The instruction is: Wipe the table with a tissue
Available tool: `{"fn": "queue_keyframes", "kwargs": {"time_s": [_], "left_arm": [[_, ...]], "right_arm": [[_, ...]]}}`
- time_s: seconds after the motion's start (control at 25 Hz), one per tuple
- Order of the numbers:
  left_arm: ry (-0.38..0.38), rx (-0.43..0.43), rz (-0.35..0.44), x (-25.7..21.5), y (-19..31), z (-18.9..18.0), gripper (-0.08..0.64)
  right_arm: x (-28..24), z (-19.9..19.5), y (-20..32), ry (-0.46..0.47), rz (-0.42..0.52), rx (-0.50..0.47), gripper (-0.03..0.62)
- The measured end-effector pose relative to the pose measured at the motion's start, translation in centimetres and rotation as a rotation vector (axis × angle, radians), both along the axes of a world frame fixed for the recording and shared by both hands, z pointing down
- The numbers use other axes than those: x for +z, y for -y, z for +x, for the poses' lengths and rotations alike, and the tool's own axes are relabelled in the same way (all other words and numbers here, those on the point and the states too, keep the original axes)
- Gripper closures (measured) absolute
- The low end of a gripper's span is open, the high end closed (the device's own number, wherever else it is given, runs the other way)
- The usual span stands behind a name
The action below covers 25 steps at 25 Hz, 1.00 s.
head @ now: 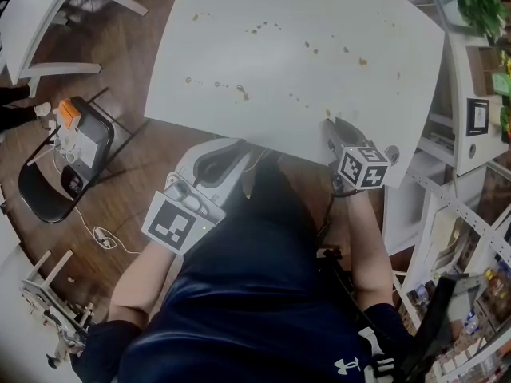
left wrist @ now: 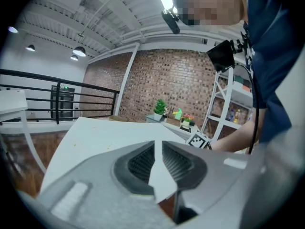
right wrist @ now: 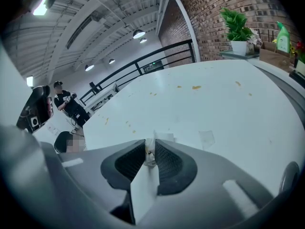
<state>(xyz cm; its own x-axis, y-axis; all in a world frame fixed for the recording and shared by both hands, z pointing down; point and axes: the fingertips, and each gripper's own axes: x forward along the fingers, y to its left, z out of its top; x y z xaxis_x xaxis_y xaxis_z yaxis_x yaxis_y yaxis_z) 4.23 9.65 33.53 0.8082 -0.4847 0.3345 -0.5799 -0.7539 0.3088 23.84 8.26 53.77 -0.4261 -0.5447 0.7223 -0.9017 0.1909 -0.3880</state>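
Right gripper: jaws pinch a tissue, angled toward the desk so I can wipe stains ahead. Left gripper: jaws closed, empty.

I was in a loft-like workshop: the left gripper view showed a brick wall at centre, with pendant lamps and black railing at upper left. In the head view, stocked shelving lined the right edge, with wooden floor at lower left.
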Motion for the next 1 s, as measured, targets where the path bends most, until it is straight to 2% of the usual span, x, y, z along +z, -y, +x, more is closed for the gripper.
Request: {"fn": "queue_keyframes", "kwargs": {"time_s": [0.48,1.0], "left_arm": [[-0.003,-0.034,-0.012,0.1,0.4,-1.9,0.515],[-0.003,-0.020,-0.011,0.2,0.7,-1.0,0.515]], "right_arm": [[0.0,-1.4,2.4,0.004,0.002,-0.013,0.525],[0.0,-0.3,4.2,0.002,0.015,-0.001,0.526]]}}
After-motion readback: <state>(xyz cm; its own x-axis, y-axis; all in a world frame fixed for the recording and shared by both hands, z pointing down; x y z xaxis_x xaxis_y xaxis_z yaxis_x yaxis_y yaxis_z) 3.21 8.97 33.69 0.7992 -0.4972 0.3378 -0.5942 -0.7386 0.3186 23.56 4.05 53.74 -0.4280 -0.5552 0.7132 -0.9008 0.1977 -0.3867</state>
